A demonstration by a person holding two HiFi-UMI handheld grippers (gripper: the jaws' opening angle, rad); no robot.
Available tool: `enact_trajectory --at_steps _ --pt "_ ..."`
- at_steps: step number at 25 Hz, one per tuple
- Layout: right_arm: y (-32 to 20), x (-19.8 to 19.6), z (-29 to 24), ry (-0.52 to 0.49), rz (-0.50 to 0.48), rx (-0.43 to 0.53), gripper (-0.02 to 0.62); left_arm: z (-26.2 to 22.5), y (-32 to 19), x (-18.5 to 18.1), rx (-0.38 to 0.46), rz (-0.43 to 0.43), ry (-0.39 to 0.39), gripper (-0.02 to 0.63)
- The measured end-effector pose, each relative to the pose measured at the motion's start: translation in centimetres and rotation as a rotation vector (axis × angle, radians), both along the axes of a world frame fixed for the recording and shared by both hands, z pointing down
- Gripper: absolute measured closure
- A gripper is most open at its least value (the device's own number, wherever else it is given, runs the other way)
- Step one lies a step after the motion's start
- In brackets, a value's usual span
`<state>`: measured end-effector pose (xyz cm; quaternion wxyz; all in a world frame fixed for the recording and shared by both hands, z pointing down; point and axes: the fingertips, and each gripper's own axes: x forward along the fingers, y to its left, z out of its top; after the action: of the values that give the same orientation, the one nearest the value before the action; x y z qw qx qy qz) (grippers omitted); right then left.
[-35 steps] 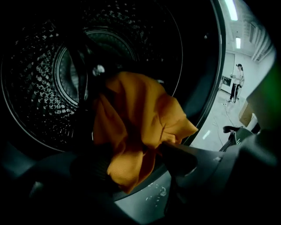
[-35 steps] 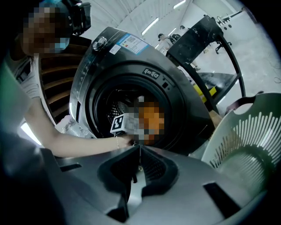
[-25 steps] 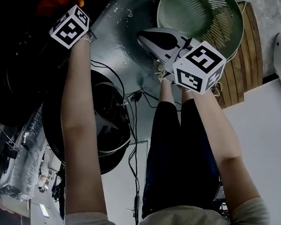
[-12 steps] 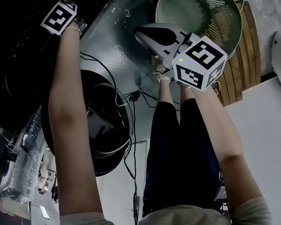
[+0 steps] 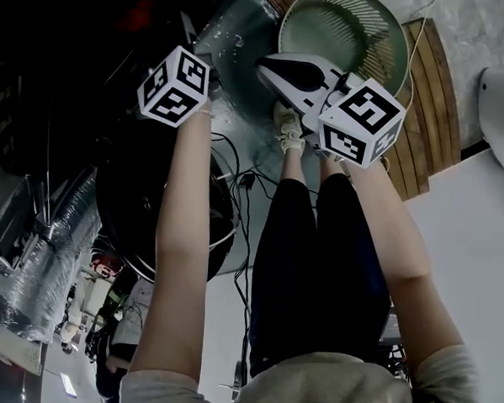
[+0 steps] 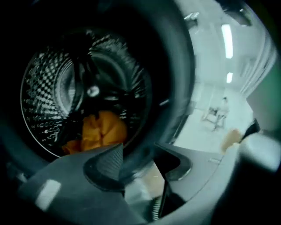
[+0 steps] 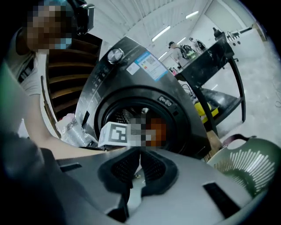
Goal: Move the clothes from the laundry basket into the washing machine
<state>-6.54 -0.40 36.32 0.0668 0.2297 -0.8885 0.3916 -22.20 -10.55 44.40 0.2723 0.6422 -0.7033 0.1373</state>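
Note:
The washing machine (image 7: 145,79) stands with its round opening facing me. An orange cloth (image 6: 99,132) lies at the bottom of the steel drum (image 6: 48,96). My left gripper (image 6: 138,160) sits just outside the drum mouth. Its jaws have just been opening and stand open with nothing between them. Its marker cube (image 5: 174,85) shows in the head view. My right gripper (image 7: 139,165) is shut and empty, pointing at the machine from over the green laundry basket (image 5: 345,29). No clothes show in the basket.
The dark round washer door (image 5: 163,209) hangs open at lower left. Black cables (image 5: 245,179) run over the floor by my shoes (image 5: 288,127). Wooden slats (image 5: 425,121) lie under the basket. Plastic-wrapped goods (image 5: 47,261) are at the left.
My left gripper has come back out of the dark drum mouth toward the middle of the head view. The right gripper has shifted slightly up and stays shut.

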Motion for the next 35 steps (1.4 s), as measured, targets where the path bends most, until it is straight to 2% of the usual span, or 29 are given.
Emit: enact_trajectory --at_steps 3,4,6,9,11,13,16,21,25,31,35 --pt "0.5 1.9 -3.8 0.040 0.003 0.032 0.586 -5.9 2.3 5.2 0.061 0.095 0.098 0.388" --pt "0.5 2.7 -5.1 0.057 0.017 0.038 0.586 -8.2 3.1 6.8 0.087 0.126 0.140 0.405" --pt "0.5 4.2 -7.8 0.086 0.056 0.047 0.588 -12.7 4.6 9.9 0.124 0.195 0.198 0.482" --pt "0.9 6.0 -12.6 0.121 0.073 0.070 0.588 -19.0 6.6 14.0 0.139 0.330 0.214 0.587" --pt "1.7 6.5 -16.4 0.135 0.055 0.104 0.588 -22.9 8.3 16.0 0.134 0.421 0.219 0.595" --pt "2.0 6.9 -20.1 0.166 0.038 0.158 0.588 -26.5 9.2 17.2 0.143 0.465 0.254 0.596" --pt "2.8 7.1 -24.8 0.203 0.026 0.222 0.588 -31.2 10.8 17.9 0.163 0.472 0.309 0.596" --pt "3.6 6.4 -31.2 0.240 0.016 0.339 0.586 -36.8 12.7 18.3 0.204 0.552 0.253 0.595" --pt "4.0 6.2 -35.6 0.210 0.070 0.388 0.586 -39.2 13.8 17.4 0.203 0.593 0.236 0.595" --pt "5.5 5.6 -39.0 0.198 0.053 0.448 0.588 -42.3 14.7 16.4 0.229 0.624 0.216 0.595" --pt "6.8 4.9 -39.2 0.206 0.034 0.446 0.588 -42.4 15.9 16.5 0.231 0.617 0.209 0.595"
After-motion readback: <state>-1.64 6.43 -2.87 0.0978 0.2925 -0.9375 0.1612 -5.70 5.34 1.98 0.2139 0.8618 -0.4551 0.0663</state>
